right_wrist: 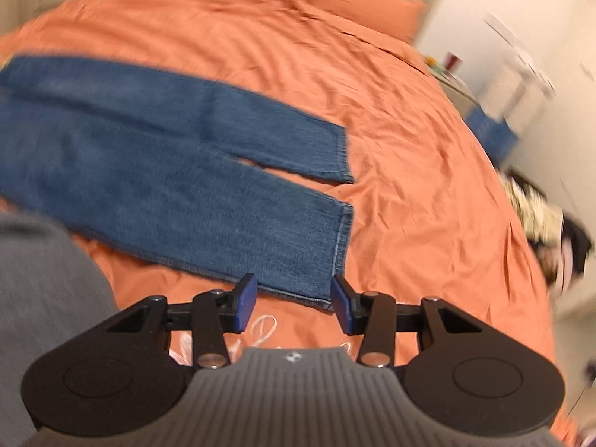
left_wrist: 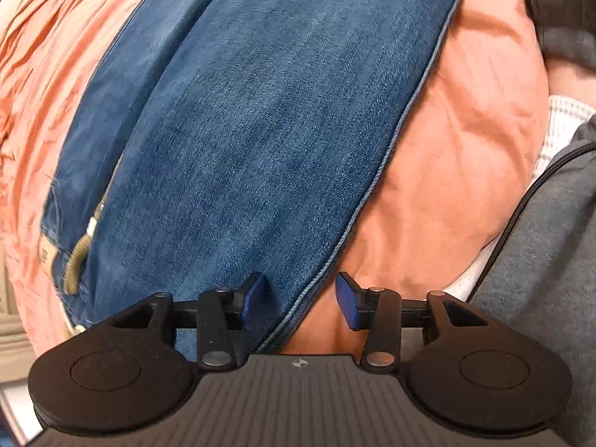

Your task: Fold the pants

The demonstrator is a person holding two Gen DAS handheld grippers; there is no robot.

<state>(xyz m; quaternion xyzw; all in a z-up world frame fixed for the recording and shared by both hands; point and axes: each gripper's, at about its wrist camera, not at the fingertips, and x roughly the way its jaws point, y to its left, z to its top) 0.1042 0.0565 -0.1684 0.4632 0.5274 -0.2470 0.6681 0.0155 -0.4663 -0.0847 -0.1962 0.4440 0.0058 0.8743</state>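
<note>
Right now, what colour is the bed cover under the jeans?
Orange; the bed cover shows best in the right wrist view.

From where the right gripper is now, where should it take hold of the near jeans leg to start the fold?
Take the near leg at its hem corner, coming down from the bed's open side. The hem lies flat on the orange bedspread with its edge exposed, right ahead of the open right gripper, so one finger can probably slide under.

Motion blur smears the nightstand clutter [right_wrist: 452, 69] beside the bed, while the jeans [right_wrist: 156, 156] run past the frame's left edge.
</note>
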